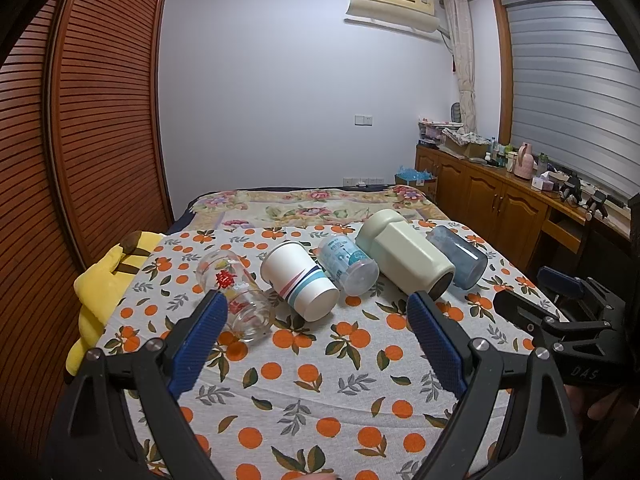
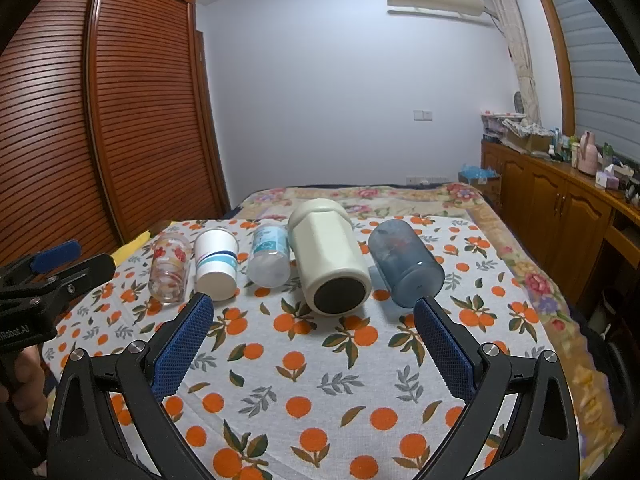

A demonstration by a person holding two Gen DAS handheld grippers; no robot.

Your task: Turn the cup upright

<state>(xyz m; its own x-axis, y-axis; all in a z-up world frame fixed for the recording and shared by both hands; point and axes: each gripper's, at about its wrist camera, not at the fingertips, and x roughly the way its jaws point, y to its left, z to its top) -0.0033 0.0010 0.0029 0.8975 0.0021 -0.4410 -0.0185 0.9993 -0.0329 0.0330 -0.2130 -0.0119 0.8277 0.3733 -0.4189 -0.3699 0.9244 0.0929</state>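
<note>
Several cups lie on their sides in a row on the orange-print cloth (image 1: 320, 380): a clear glass with red print (image 1: 236, 296) (image 2: 170, 270), a white paper cup with stripes (image 1: 300, 280) (image 2: 215, 264), a clear plastic cup with blue label (image 1: 348, 266) (image 2: 270, 256), a cream mug (image 1: 404, 258) (image 2: 330, 256) and a blue tinted glass (image 1: 460, 256) (image 2: 404, 262). My left gripper (image 1: 320, 304) is open and empty, just short of the glass and paper cup. My right gripper (image 2: 314, 306) is open and empty, in front of the cream mug.
A yellow plush toy (image 1: 104, 292) lies at the cloth's left edge. A floral bedspread (image 1: 312, 208) lies behind. A wooden wardrobe (image 1: 80, 120) stands left, a cluttered wooden cabinet (image 1: 500, 196) right. The right gripper shows in the left wrist view (image 1: 560, 312).
</note>
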